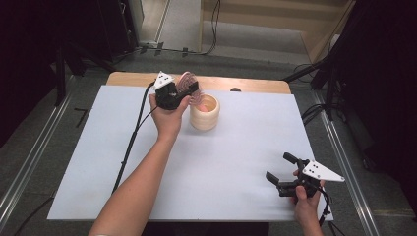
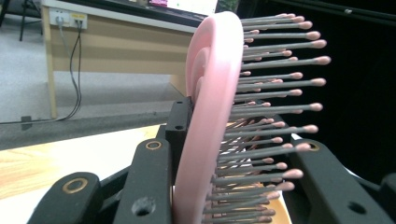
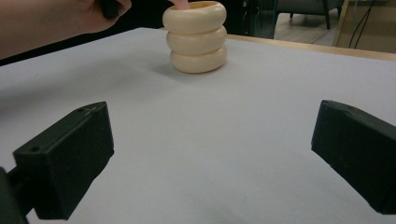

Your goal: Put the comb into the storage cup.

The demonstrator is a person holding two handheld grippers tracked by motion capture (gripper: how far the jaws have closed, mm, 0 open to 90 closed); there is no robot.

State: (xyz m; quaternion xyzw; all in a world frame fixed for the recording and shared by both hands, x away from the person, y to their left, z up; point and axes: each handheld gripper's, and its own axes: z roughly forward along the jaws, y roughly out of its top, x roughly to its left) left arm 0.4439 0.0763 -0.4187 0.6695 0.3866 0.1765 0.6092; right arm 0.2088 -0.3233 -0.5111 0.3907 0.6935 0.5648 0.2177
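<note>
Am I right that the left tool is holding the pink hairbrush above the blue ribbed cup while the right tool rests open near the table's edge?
Not quite: the ribbed cup is cream, not blue, as the right gripper view shows. The left tool does hold the pink hairbrush above it, and the right tool rests open.

No legible text, label, brand, number or sign anywhere.

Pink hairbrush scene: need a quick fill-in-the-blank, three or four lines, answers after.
1. The left gripper is shut on the head of a pink plastic hairbrush with grey ____.
2. The brush's handle reaches down into the cream ribbed ____, which stands on the white table sheet.
3. The right gripper rests near the table's front edge with its jaws ____.
4. The cream holder looks like ____ stacked rings.

Missing words: bristles; holder; open; three
</note>
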